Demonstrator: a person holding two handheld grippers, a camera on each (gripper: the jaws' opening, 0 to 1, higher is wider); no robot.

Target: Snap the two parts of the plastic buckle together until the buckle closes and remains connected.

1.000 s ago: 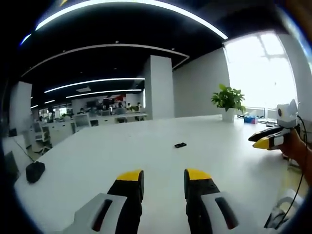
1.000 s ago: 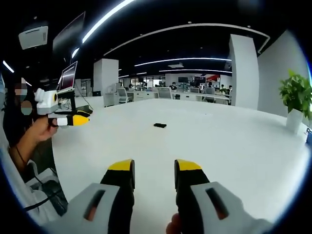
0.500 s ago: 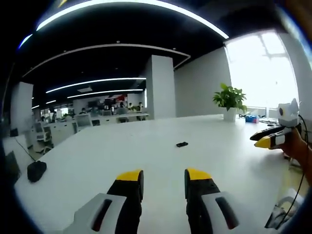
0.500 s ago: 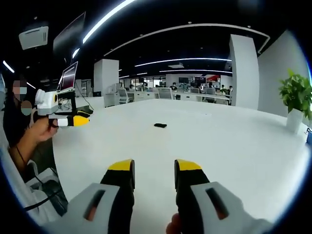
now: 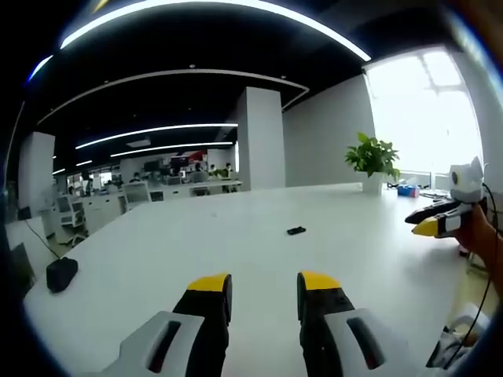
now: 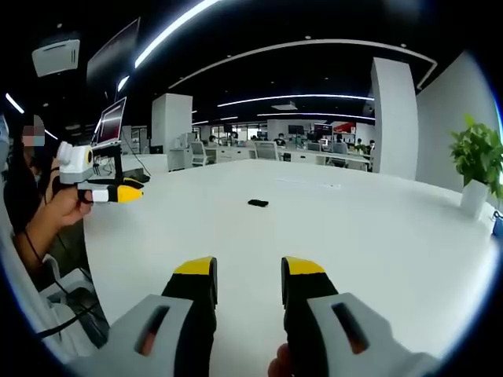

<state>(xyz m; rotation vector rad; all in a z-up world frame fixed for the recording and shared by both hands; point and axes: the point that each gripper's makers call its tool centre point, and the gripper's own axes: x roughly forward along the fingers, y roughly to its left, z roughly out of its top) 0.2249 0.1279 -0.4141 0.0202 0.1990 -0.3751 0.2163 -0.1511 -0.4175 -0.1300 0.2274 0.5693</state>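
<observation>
A small black plastic buckle [image 5: 296,230] lies on the white table [image 5: 236,243], far ahead of both grippers; in the right gripper view the buckle [image 6: 258,203] sits mid-table. I cannot tell whether its two parts are joined. My left gripper [image 5: 264,285] hovers above the table's near part, open with nothing between its yellow-tipped jaws. My right gripper [image 6: 247,270] is likewise open and empty. The right gripper [image 5: 437,223] also shows at the right edge of the left gripper view, and the left gripper [image 6: 110,191] at the left of the right gripper view, each held in a hand.
A potted plant [image 5: 372,159] stands at the table's far right corner; the plant [image 6: 477,157] also shows in the right gripper view. A black object [image 5: 60,272] rests near the table's left edge. A monitor [image 6: 110,122] stands at the left. Office desks and a pillar [image 5: 259,140] lie behind.
Only small camera drift: the scene in the left gripper view has slid slightly right and up. The buckle has stayed in place and both grippers stay open.
</observation>
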